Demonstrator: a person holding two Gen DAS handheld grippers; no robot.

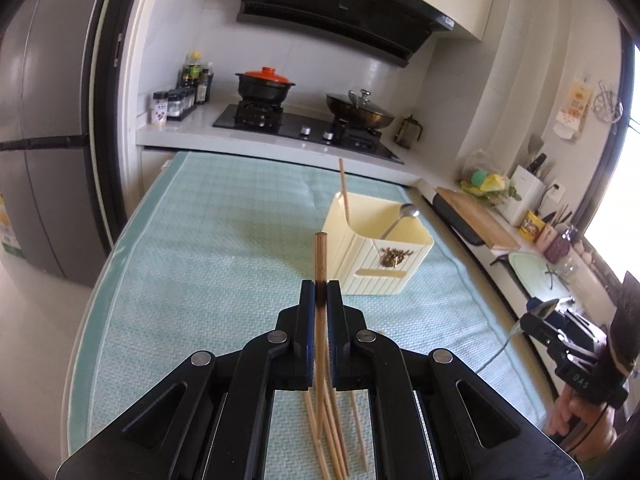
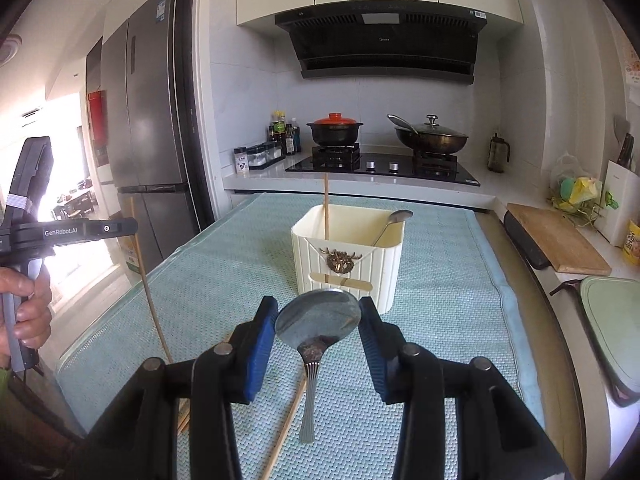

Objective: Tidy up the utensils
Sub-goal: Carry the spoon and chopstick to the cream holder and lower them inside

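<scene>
near the desk's middle our left tongs clamp 1 chopstick upright; our right tongs grip a spoon by its bowl before the cream holder.

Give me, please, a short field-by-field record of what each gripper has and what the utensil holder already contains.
left gripper: shut on a chopstick
right gripper: holds a spoon by the bowl, handle hanging down
holder: cream, on the green mat
holder contents: one chopstick, one spoon
left on mat: loose chopsticks
</scene>
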